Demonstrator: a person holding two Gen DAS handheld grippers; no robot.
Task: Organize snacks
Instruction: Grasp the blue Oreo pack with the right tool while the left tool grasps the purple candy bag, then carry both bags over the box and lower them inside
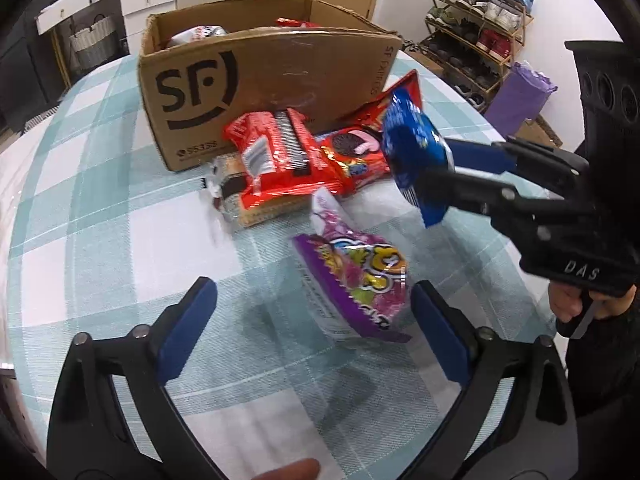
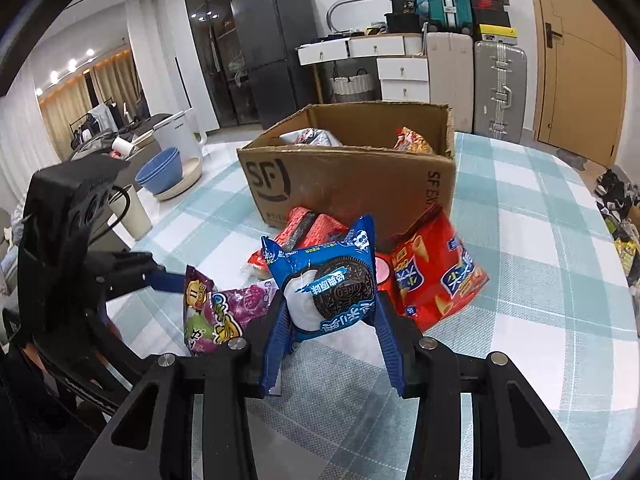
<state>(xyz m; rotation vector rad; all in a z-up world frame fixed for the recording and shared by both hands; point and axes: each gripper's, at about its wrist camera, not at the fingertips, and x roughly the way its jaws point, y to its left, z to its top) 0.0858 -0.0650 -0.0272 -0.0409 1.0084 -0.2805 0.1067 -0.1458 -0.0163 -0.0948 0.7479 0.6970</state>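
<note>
My right gripper [image 2: 330, 308] is shut on a blue Oreo packet [image 2: 326, 280] and holds it above the table; it shows at the right of the left wrist view [image 1: 416, 152]. My left gripper [image 1: 312, 320] is open, its jaws on either side of a purple candy bag [image 1: 356, 284] that seems to touch only the right pad. That bag also shows in the right wrist view [image 2: 216, 312]. A cardboard SF box [image 1: 256, 80], open on top, holds some snacks. Red snack bags [image 1: 280, 156] lie in front of it.
A red cone-snack bag [image 2: 436, 272] leans against the box [image 2: 360, 184]. The round table has a checked teal cloth [image 1: 120, 240]. A shoe rack [image 1: 476, 28] stands beyond the table. Drawers, suitcases and a fridge [image 2: 272, 52] stand behind.
</note>
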